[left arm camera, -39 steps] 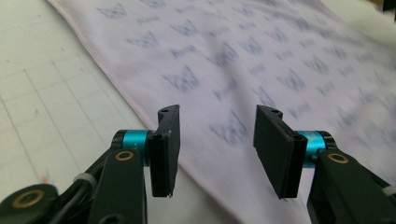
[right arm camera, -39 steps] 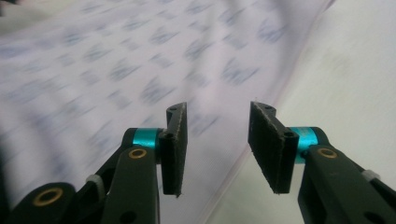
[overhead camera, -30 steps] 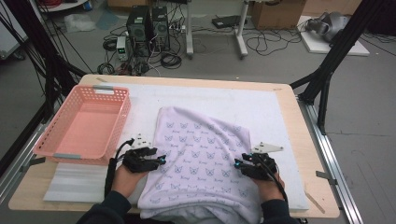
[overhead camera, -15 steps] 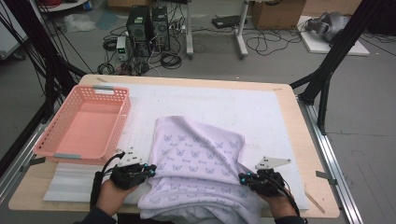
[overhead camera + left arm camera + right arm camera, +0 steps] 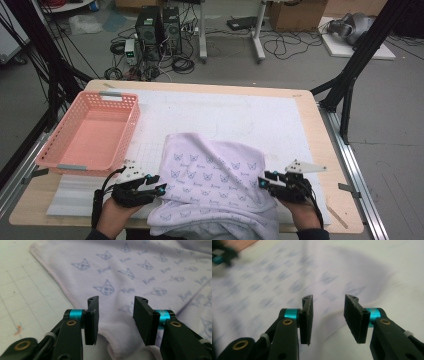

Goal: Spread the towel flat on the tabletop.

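The lilac cloth (image 5: 215, 187) is spread between the 2 grippers, folded edge nearest them. The left gripper (image 5: 156, 185) and right gripper (image 5: 264, 181) have just been opened; nothing is held, both equally near.

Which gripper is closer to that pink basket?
The left. The left gripper sits just below the pink basket's near rim, at the lilac cloth's left edge. The right gripper is across the cloth, at its right edge.
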